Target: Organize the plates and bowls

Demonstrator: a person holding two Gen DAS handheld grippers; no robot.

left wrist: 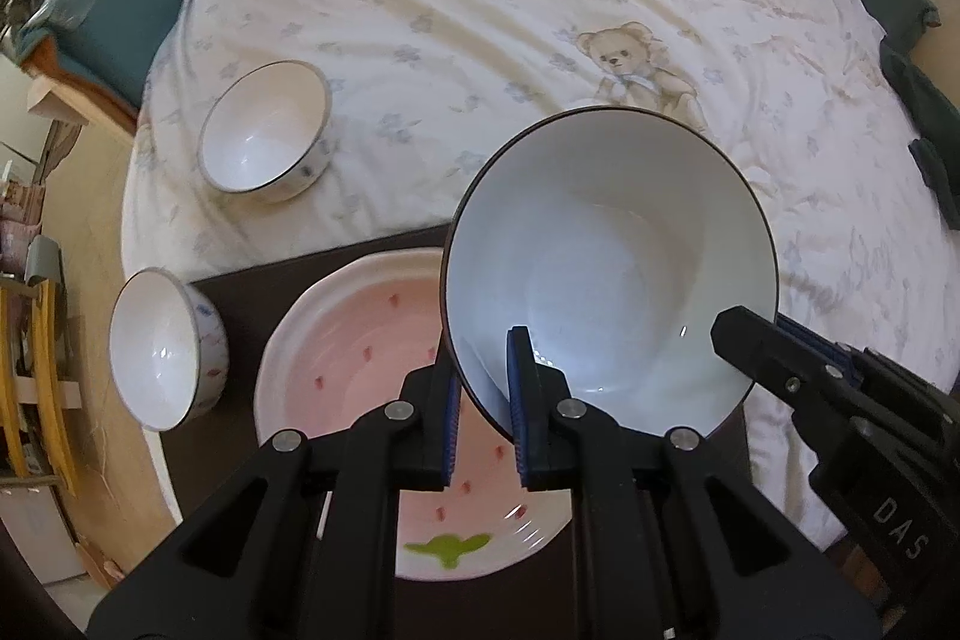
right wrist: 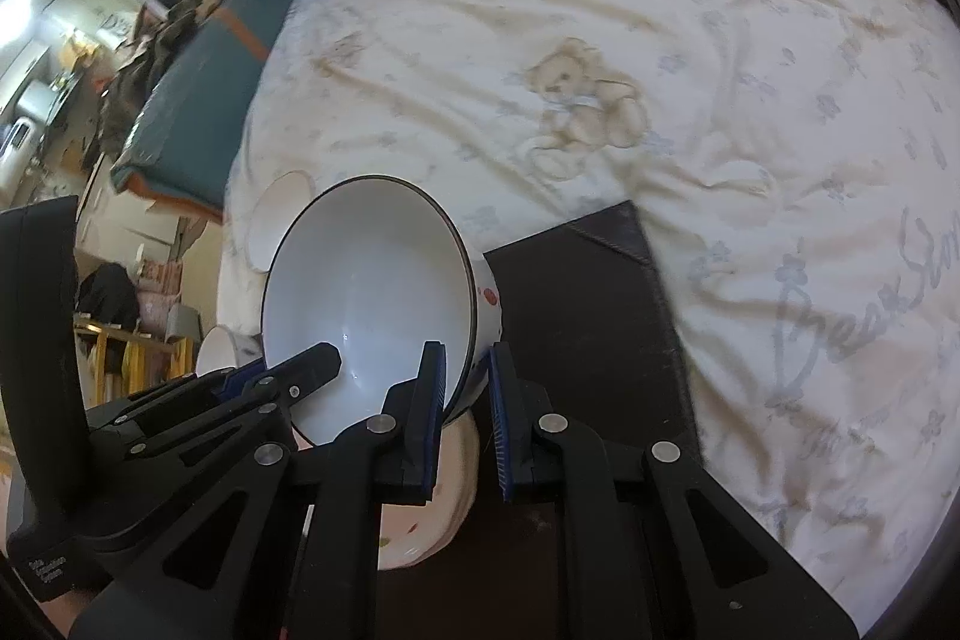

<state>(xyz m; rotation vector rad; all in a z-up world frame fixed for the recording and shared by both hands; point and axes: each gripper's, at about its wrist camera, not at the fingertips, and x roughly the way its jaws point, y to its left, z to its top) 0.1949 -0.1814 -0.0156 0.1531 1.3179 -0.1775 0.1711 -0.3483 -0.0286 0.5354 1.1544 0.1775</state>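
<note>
- We have the left claw (left wrist: 486, 418) clamped on the near rim of the big white bowl (left wrist: 612, 274), one finger inside, one outside; the bowl is tilted and held above the pink strawberry plate (left wrist: 360, 340).
- Our right claw (right wrist: 465, 418) straddles the same bowl's rim on the other side; its fingers look close on the wall, but we cannot tell whether they press it.
- The plate lies on the dark mat (left wrist: 240, 292), directly beneath both claws.
- Left to do, we judge: two small floral bowls, one ahead-left on the bedsheet (left wrist: 264, 136), one left at the mat's edge (left wrist: 165, 349), remain unstacked.
</note>
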